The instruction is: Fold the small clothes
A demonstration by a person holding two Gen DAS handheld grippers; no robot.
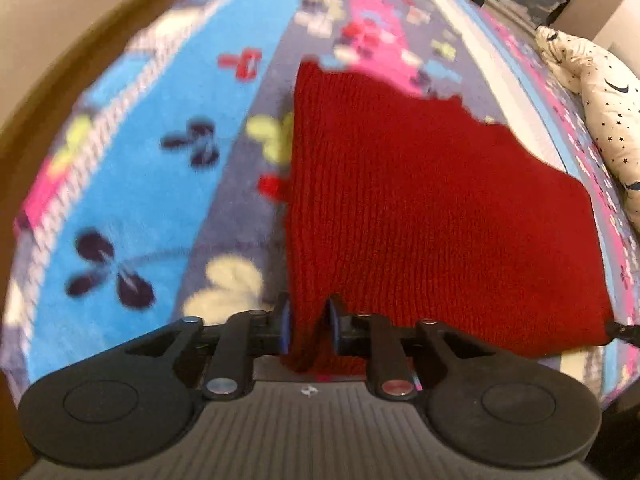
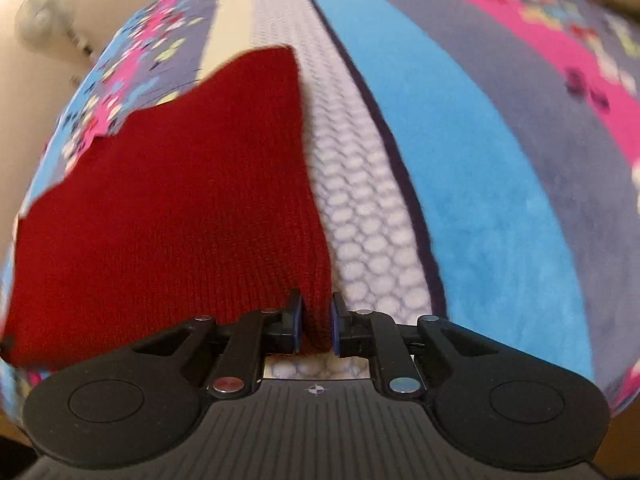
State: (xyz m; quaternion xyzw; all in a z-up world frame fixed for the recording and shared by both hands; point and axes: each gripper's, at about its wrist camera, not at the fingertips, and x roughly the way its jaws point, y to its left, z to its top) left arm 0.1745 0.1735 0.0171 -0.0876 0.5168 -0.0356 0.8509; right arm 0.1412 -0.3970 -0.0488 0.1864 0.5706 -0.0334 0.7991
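Note:
A dark red knitted garment (image 1: 420, 208) is spread over a patterned fleece blanket (image 1: 132, 184). My left gripper (image 1: 308, 324) is shut on the garment's near left corner, with red knit bunched between its blue pads. In the right wrist view the same red garment (image 2: 172, 208) stretches away to the left. My right gripper (image 2: 316, 326) is shut on its near right corner. The other gripper's black tip shows at the garment's far edge in each view.
The blanket (image 2: 480, 168) has blue, grey, pink and white stripes with butterfly prints. A cream star-printed pillow (image 1: 600, 112) lies at the far right of the left wrist view. Beige walls surround the bed, and a pale fan (image 2: 44, 16) stands at upper left.

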